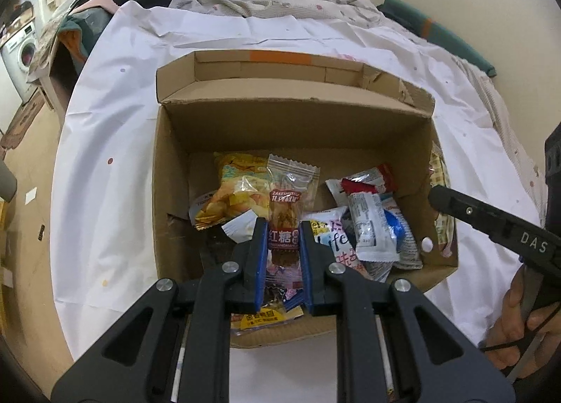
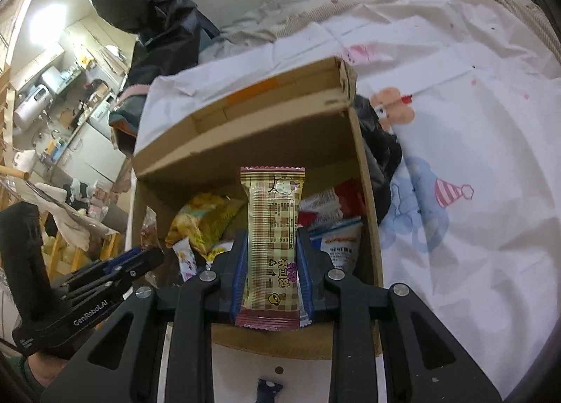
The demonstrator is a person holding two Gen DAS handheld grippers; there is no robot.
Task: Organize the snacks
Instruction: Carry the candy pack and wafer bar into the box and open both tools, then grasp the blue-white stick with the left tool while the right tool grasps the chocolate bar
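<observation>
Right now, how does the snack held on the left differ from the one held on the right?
The left snack has a clear wrapper with a red label, so the brown food shows; the right snack is opaque, cream and brown checked with cartoon figures. The left snack's top edge is clear, the right snack's is dark pink. Both stand upright, each pinched in a tool above the cardboard box.

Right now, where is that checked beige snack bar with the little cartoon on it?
In the right wrist view, the checked snack bar stands upright, clamped in the right tongs above the open cardboard box, with the yellow chip bag behind-left.

Both tongs (image 1: 283,227) (image 2: 270,238) angle downward, clamped shut.
</observation>
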